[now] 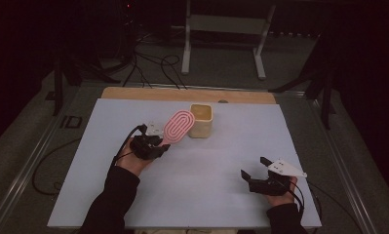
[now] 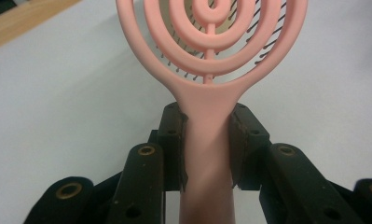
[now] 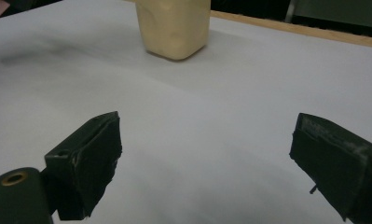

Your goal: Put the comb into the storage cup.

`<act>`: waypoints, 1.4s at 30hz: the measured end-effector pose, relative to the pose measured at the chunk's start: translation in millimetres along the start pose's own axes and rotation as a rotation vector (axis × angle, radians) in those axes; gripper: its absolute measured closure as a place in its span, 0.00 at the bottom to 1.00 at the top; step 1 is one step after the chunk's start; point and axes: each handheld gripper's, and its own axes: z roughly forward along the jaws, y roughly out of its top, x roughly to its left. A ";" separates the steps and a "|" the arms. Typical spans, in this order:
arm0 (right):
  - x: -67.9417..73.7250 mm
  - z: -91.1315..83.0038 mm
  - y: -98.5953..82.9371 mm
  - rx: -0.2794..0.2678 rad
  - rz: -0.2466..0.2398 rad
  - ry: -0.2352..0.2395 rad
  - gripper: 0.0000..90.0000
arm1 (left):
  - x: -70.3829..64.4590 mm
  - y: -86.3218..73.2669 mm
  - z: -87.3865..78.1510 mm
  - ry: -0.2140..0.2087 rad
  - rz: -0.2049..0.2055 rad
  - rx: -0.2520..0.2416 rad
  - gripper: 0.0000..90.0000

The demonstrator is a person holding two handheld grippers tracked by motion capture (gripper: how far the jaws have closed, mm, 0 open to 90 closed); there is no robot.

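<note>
A pink hairbrush (image 1: 178, 126) with a looped oval head is held above the white table, its head angled toward a cream square cup (image 1: 201, 120). My left gripper (image 1: 159, 145) is shut on the brush's handle; in the left gripper view the pink hairbrush (image 2: 207, 93) rises between the two black pads (image 2: 172, 140), bristles showing behind the rings. My right gripper (image 1: 253, 168) rests near the table's front right, open, with nothing between its jaws. In the right gripper view my right gripper (image 3: 207, 163) faces the cream cup (image 3: 173, 25) across bare table.
The white table top (image 1: 221, 161) has a wooden strip (image 1: 133, 94) along its far edge. Beyond it stand a metal frame (image 1: 226, 34) and loose cables (image 1: 153, 63) on the floor. Cables trail from both grippers.
</note>
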 end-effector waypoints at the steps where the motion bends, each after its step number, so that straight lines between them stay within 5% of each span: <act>1: 0.4 0.6 0.1 0.001 -0.003 0.001 0.10 | 0.2 0.9 -0.5 0.000 0.000 -0.007 0.78; 14: -3.4 3.9 4.2 -0.026 0.066 0.023 0.10 | -3.1 10.2 -1.4 0.002 0.034 -0.053 0.78; 42: 21.1 46.9 61.9 -0.033 0.069 0.088 0.09 | -16.2 16.2 -1.2 0.010 0.065 -0.142 0.78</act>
